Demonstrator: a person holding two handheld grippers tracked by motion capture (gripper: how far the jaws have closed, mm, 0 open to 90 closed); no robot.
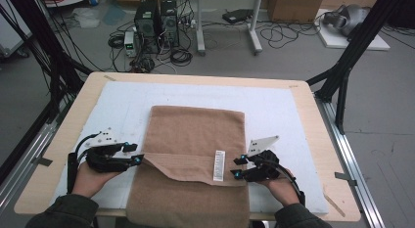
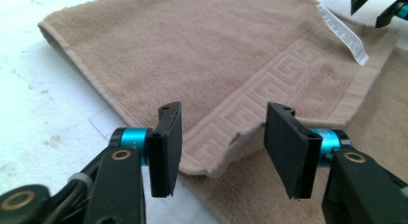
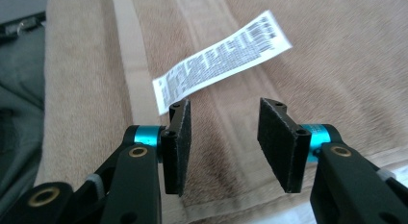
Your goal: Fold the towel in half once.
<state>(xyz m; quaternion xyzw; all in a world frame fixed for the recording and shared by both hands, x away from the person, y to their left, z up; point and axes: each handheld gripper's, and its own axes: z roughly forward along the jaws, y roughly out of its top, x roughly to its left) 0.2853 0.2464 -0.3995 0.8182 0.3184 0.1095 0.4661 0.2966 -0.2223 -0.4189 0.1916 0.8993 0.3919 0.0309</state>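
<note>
- High view: brown towel (image 1: 195,140) lying mid-bench on the white mat (image 1: 274,110), long axis running from the person's edge toward the far edge, near end draping over the bench (image 1: 313,115) front. A folded flap lying across the middle, its hemmed edge and white care label (image 1: 219,165) turned toward the person. Left tool (image 1: 138,154) at the flap's left corner, right tool (image 1: 238,168) at its right corner beside the label; jaws apart on both, nothing clamped.
- Left gripper view: jaws standing wide open, flap corner (image 2: 211,168) lifted a little between them, not pinched. Greek-key border (image 2: 269,84) running off toward the label.
- Right gripper view: jaws open above the hem band, label (image 3: 219,60) just beyond the tips, towel edge below.
- Judged step: a fold in hand, flap corners either just let go or about to be taken. Next move likely calling for closing both tools on the two corners together, then carrying them evenly along the long axis so the hem stays square.
</note>
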